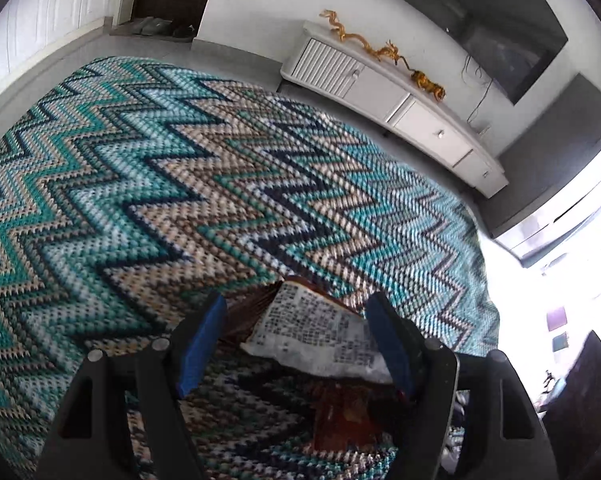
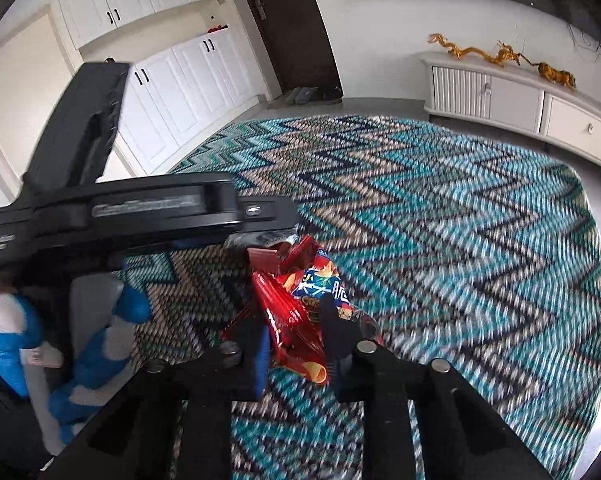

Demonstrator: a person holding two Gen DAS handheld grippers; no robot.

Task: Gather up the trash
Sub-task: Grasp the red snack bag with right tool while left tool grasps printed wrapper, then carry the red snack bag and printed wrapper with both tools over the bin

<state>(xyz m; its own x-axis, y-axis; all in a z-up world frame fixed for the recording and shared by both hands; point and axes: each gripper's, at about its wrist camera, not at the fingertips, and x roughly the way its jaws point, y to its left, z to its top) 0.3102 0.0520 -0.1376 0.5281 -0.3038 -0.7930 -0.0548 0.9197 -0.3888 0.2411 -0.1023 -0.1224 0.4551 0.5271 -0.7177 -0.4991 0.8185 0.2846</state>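
Observation:
In the left wrist view my left gripper [image 1: 296, 320] is open, its blue-padded fingers [image 1: 202, 340] apart on either side of a crumpled white wrapper with black print [image 1: 320, 332]. The wrapper touches the right finger; a red-brown wrapper [image 1: 344, 412] hangs below it. In the right wrist view my right gripper [image 2: 292, 328] is shut on a red and colourful snack wrapper [image 2: 296, 312]. The left gripper's black body [image 2: 140, 212] crosses in front at left, held by a blue-and-white gloved hand [image 2: 16, 336]. All hangs above the zigzag teal carpet [image 2: 440, 220].
A white low cabinet [image 2: 520, 100] with golden dragon figures [image 2: 500, 56] stands along the far wall. White cupboards [image 2: 172, 80] and a dark door [image 2: 292, 20] are at the back left. Grey floor [image 1: 60, 64] borders the carpet.

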